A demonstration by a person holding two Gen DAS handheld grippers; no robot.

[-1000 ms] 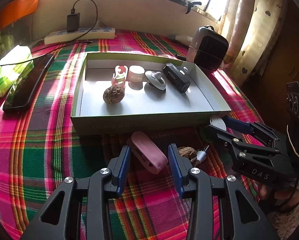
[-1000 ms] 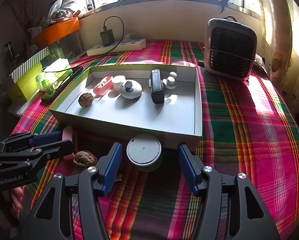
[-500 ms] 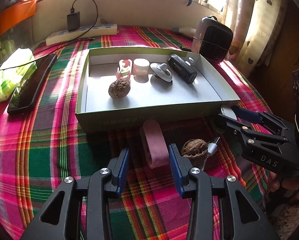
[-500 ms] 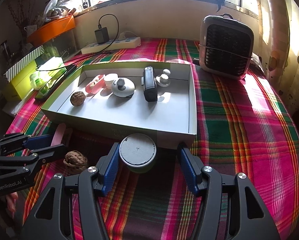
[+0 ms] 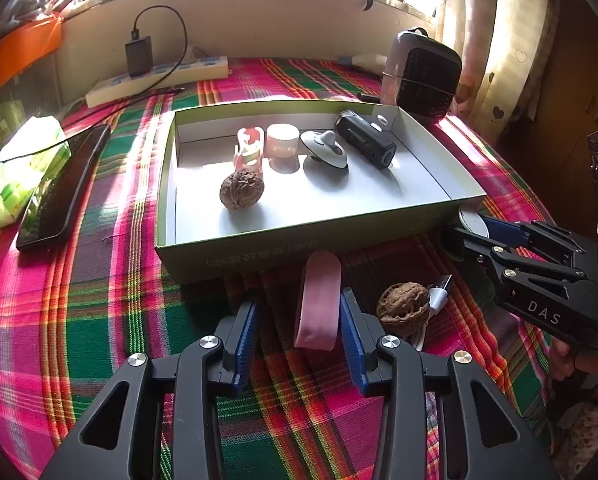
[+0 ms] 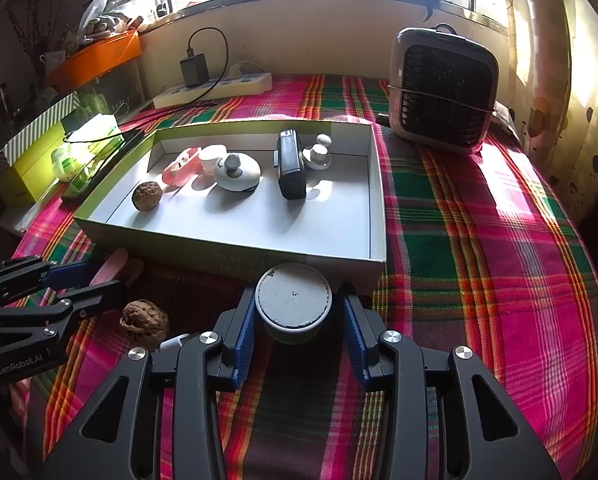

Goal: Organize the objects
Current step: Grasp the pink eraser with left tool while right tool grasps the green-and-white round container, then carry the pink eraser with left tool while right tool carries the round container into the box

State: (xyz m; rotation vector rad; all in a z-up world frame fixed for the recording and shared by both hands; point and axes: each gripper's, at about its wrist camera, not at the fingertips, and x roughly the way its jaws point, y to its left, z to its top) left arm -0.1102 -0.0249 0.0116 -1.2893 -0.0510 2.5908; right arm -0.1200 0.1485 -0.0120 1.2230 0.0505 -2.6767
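A pink oblong case [image 5: 319, 300] stands on edge on the plaid cloth in front of the green box [image 5: 259, 248]. It sits between the fingers of my left gripper [image 5: 299, 300], against the right pad, with a gap at the left pad. A round grey tin [image 6: 294, 300] rests against the box front [image 6: 219, 256]. My right gripper [image 6: 297, 294] is closing its jaws around the tin; the left pad meets it and a narrow gap shows on the right. A walnut [image 5: 403, 306] and a white USB plug [image 5: 439, 292] lie between the two grippers.
Inside the box lie a second walnut [image 6: 147, 196], a pink clip, a white cup, a white knobbed lid [image 6: 237, 174] and a black device [image 6: 291, 166]. A small fan heater [image 6: 443, 88] stands back right. A power strip [image 5: 159, 80], a black phone [image 5: 63, 188] and a tissue pack [image 5: 15, 168] lie at the left.
The right jaws have narrowed around the grey tin. The pink case has turned from lying slantwise to standing lengthways between the left fingers.
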